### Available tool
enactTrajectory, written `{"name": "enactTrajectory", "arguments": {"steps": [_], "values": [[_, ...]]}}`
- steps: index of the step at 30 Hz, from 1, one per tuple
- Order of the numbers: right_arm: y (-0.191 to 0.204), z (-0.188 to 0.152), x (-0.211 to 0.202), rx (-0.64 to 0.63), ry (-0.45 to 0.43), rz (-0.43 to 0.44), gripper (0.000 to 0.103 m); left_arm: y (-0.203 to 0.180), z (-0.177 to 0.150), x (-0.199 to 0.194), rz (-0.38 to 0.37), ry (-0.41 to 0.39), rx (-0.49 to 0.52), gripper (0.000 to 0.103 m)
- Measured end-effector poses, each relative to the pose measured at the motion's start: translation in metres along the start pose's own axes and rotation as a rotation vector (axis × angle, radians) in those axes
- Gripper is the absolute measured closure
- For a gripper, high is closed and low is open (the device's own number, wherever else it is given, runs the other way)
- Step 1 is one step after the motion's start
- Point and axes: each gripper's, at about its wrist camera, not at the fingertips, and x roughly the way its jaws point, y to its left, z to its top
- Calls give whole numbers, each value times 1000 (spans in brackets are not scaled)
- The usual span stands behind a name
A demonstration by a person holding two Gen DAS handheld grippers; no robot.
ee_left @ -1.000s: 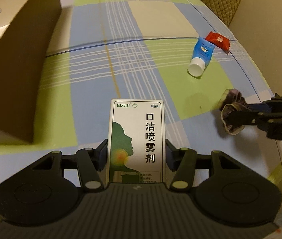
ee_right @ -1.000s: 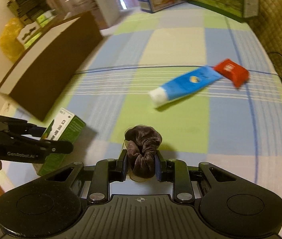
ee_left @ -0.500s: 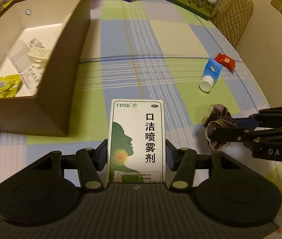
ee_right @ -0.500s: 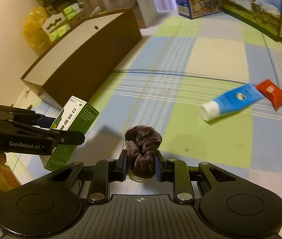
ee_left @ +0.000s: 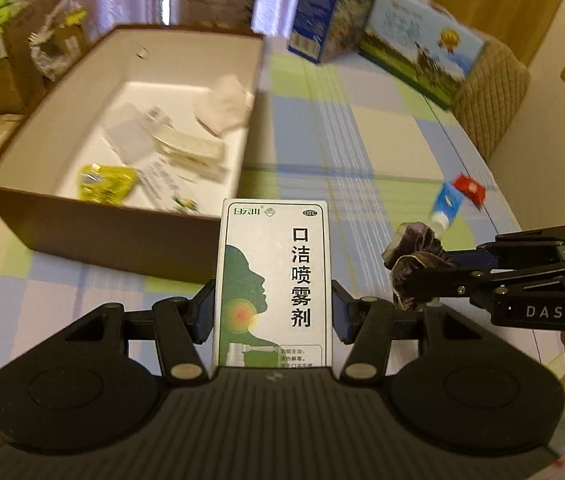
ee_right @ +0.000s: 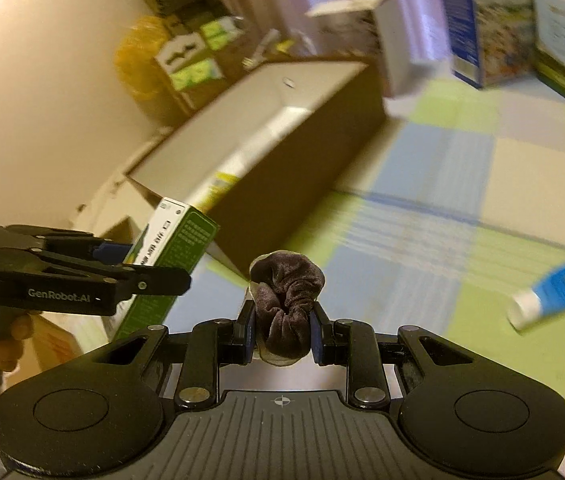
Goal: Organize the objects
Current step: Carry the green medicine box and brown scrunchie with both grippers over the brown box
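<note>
My left gripper (ee_left: 273, 312) is shut on a white and green medicine spray box (ee_left: 273, 280), held upright in the air just short of the brown storage box (ee_left: 122, 236). That box stands open, and inside it lie a yellow packet, white packs and papers. My right gripper (ee_right: 280, 330) is shut on a dark brown velvet scrunchie (ee_right: 286, 312). In the left wrist view the right gripper (ee_left: 414, 280) hangs close on the right with the scrunchie (ee_left: 414, 252). In the right wrist view the left gripper (ee_right: 162, 276) holds the spray box (ee_right: 162, 264) near the storage box's (ee_right: 294, 168) corner.
A blue tube (ee_left: 446, 204) and a red packet (ee_left: 469, 189) lie on the checked cloth (ee_left: 362, 140) at the right; the tube (ee_right: 554, 294) also shows in the right wrist view. Printed cartons (ee_left: 418, 48) stand at the far edge. Stacked boxes and a yellow bag (ee_right: 138, 64) sit beyond the storage box.
Both grippers have risen and moved toward the brown storage box, carrying the spray box and the scrunchie. The storage box's inside has come into view. Neither grip has changed.
</note>
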Motion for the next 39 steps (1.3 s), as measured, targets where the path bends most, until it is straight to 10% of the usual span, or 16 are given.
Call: {"name": "enactTrajectory", "arguments": {"steps": [21, 39], "values": [[40, 126, 93, -104, -92, -49, 79, 112, 109, -8, 174, -166, 12, 52], [14, 179, 165, -131, 21, -228, 79, 164, 164, 119, 224, 29, 15, 52]]}}
